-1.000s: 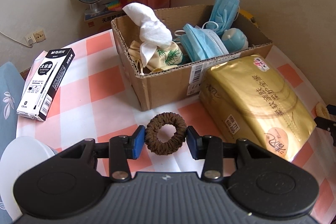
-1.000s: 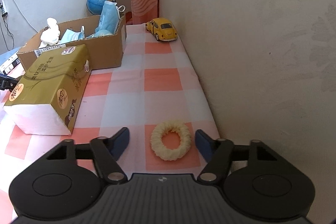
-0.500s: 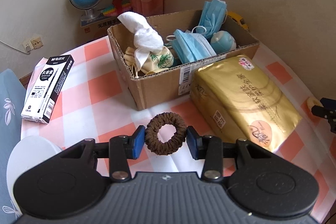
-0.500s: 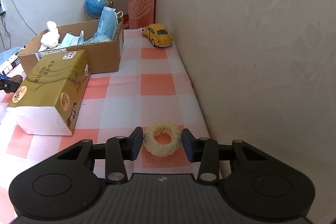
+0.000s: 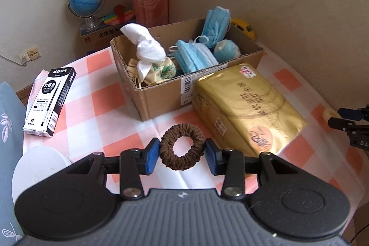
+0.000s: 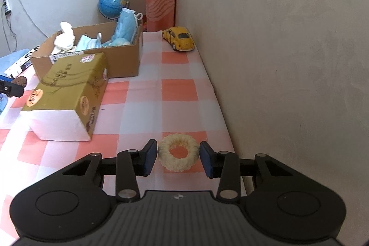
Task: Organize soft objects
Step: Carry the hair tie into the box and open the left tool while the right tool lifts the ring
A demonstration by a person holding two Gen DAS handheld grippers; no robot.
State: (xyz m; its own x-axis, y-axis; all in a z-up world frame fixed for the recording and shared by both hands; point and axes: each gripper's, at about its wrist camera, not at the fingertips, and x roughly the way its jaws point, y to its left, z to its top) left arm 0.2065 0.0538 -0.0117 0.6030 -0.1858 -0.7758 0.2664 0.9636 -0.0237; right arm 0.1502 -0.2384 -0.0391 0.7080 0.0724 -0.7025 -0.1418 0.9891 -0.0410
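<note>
Brown ribbed fabric hair scrunchie (image 5: 182,146): pinched between the blue pads of the left claw (image 5: 182,153), held just clear of the checked table (image 5: 110,98), in front of the open cardboard box (image 5: 161,98) of face masks and cloths

Cream knitted hair scrunchie (image 6: 178,155): between the pads of the right claw (image 6: 178,157), near the table's wall-side edge; pads touching it on both sides

Change, right claw: jaws have just been closing, from standing wide of the cream ring to gripping it; judged a fresh pick, so both soft rings are now in hand and ready for the box

Change, left claw: grip as a second ago, narrow and full; box and gold tissue pack (image 5: 244,107) sit further off in its view, suggesting the scrunchie has been lifted

Gold tissue pack: unmoved beside the box
</note>
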